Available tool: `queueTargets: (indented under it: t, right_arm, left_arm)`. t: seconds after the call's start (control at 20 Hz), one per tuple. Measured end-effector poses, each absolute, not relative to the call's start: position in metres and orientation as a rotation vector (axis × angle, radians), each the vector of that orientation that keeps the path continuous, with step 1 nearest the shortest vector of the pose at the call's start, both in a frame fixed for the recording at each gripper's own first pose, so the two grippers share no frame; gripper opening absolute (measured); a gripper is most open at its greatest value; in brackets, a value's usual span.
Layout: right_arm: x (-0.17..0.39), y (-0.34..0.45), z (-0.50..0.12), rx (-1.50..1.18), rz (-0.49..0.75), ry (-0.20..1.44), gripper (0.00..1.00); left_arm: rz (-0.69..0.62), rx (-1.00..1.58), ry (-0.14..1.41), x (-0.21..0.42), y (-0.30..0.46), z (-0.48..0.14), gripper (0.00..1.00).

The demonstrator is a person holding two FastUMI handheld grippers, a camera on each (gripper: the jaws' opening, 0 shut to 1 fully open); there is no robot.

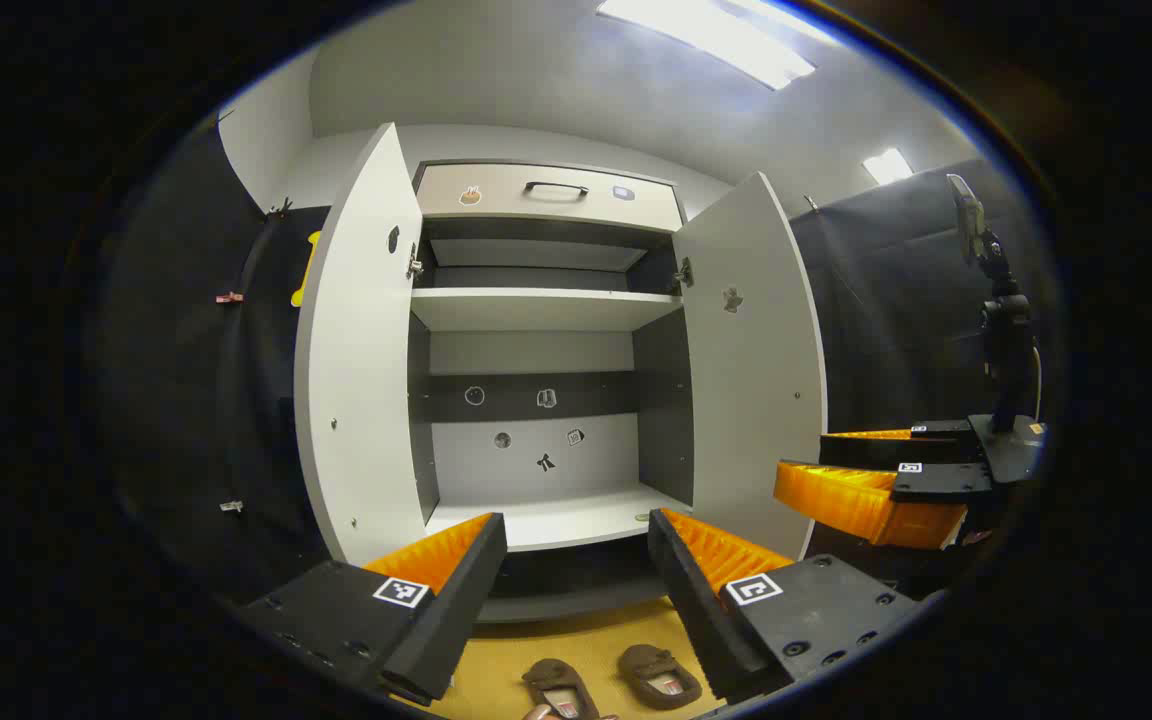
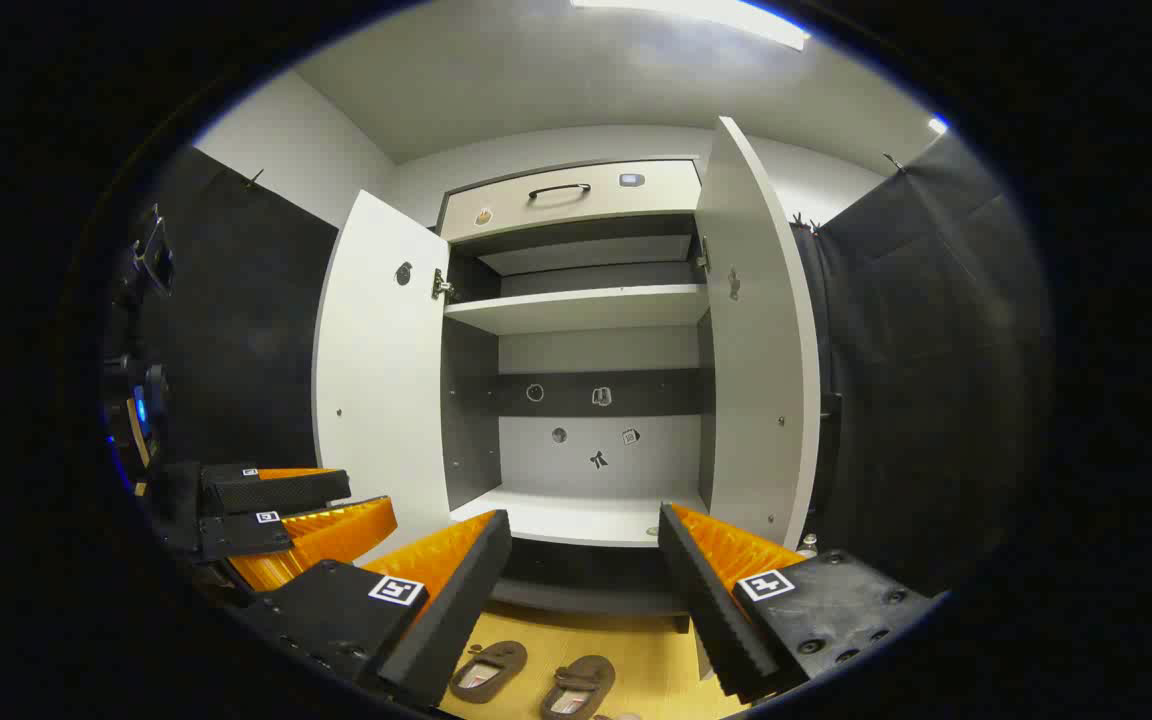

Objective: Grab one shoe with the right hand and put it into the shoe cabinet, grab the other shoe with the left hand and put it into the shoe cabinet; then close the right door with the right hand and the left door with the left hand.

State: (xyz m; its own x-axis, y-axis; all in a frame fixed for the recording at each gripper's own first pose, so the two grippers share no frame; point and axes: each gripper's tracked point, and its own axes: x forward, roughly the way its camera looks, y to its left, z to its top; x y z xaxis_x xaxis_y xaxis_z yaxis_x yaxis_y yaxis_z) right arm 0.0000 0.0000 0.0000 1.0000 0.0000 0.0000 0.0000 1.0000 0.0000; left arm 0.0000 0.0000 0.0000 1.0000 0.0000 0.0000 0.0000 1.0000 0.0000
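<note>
Both doors of the white shoe cabinet [image 1: 536, 400] stand open. Two brown slipper-like shoes [image 2: 531, 678] lie on the yellow floor before it. Left gripper [image 1: 576, 560] and right gripper [image 2: 584, 560] are held released, empty.

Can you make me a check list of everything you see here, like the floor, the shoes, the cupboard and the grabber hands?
Surface: yellowish floor before the cabinet.
Job's things: two brown shoes side by side on the floor; shoe cabinet with left door and right door open, shelves bare, drawer shut.
Clutter: nothing seen.
Grippers: left gripper open, holding nothing; right gripper open, holding nothing.
Cables: nothing seen.
Surroundings: black cloth walls, ceiling lights, small stickers on the cabinet's back panel.
</note>
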Motion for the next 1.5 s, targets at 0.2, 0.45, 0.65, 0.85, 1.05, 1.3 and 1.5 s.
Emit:
queueTargets:
  t: [0.2,0.45,0.65,0.85,1.05,1.3,1.5]
  right_arm:
    - [0.002,-0.003,-0.001,-0.009,-0.010,-0.001,0.98]
    - [0.007,-0.004,-0.007,-0.027,-0.023,0.016,0.98]
    - [0.011,-0.003,-0.014,-0.043,-0.024,0.036,0.98]
    - [0.014,0.004,-0.028,-0.035,-0.005,0.070,0.98]
    - [0.019,0.004,-0.058,-0.025,-0.011,0.118,0.98]
    - [0.023,0.009,-0.103,0.004,-0.024,0.199,0.98]
    - [0.024,0.017,-0.148,0.027,-0.018,0.289,0.98]
  left_arm:
    - [-0.011,-0.010,0.018,0.003,0.002,-0.005,0.92]
    - [-0.009,-0.014,0.023,0.007,0.007,-0.008,0.91]
    - [-0.005,-0.016,0.024,0.012,0.013,-0.009,0.92]
    - [-0.007,-0.012,0.035,0.012,0.017,-0.014,0.91]
    - [-0.003,-0.005,0.045,0.010,0.025,-0.022,0.92]
    - [0.009,-0.015,0.063,0.009,0.040,-0.035,0.91]
    - [0.031,-0.017,0.077,0.007,0.056,-0.046,0.92]
